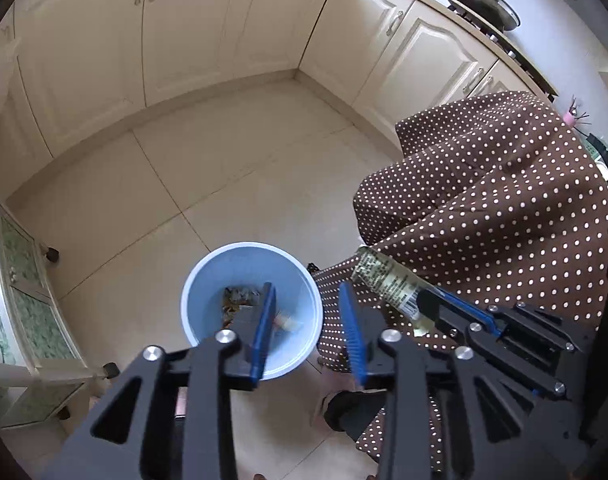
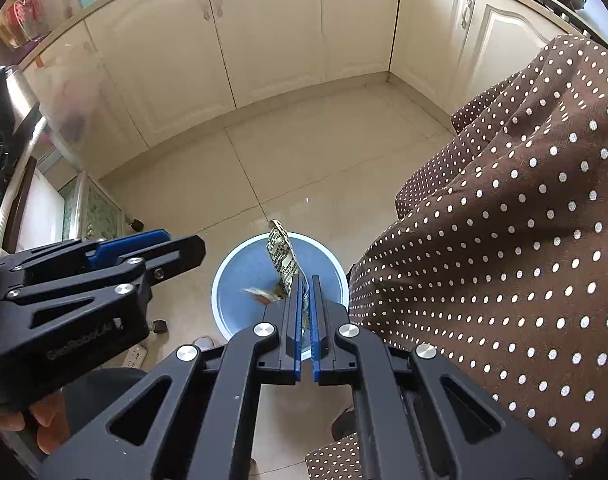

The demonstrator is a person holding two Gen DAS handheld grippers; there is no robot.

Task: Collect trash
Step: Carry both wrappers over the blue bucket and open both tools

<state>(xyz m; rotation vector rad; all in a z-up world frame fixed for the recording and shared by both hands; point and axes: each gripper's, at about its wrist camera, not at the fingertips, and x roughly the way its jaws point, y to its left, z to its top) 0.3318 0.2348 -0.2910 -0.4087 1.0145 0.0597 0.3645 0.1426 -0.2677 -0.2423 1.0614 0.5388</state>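
Observation:
A pale blue bin (image 1: pixel 207 280) stands on the tiled floor and holds several scraps of trash (image 1: pixel 239 298). My left gripper (image 1: pixel 306 286) hangs over the bin's right rim, open, with nothing between its blue pads. A small blurred scrap (image 1: pixel 287 322) shows inside the bin just beyond them. To the right, my right gripper (image 1: pixel 424 300) is shut on a printed wrapper (image 1: pixel 384 278). In the right wrist view that gripper (image 2: pixel 306 278) pinches the wrapper (image 2: pixel 281 254) above the bin (image 2: pixel 239 280). The blurred scrap (image 2: pixel 259 294) lies beside it, and the left gripper (image 2: pixel 183 246) is at the left.
Brown polka-dot fabric (image 1: pixel 484 200) hangs close on the right, touching the bin's side. Cream cabinets (image 1: pixel 183 40) line the far walls. A wheeled cart with green panels (image 1: pixel 27 300) stands at the left. A power strip (image 2: pixel 135 354) lies on the floor near the bin.

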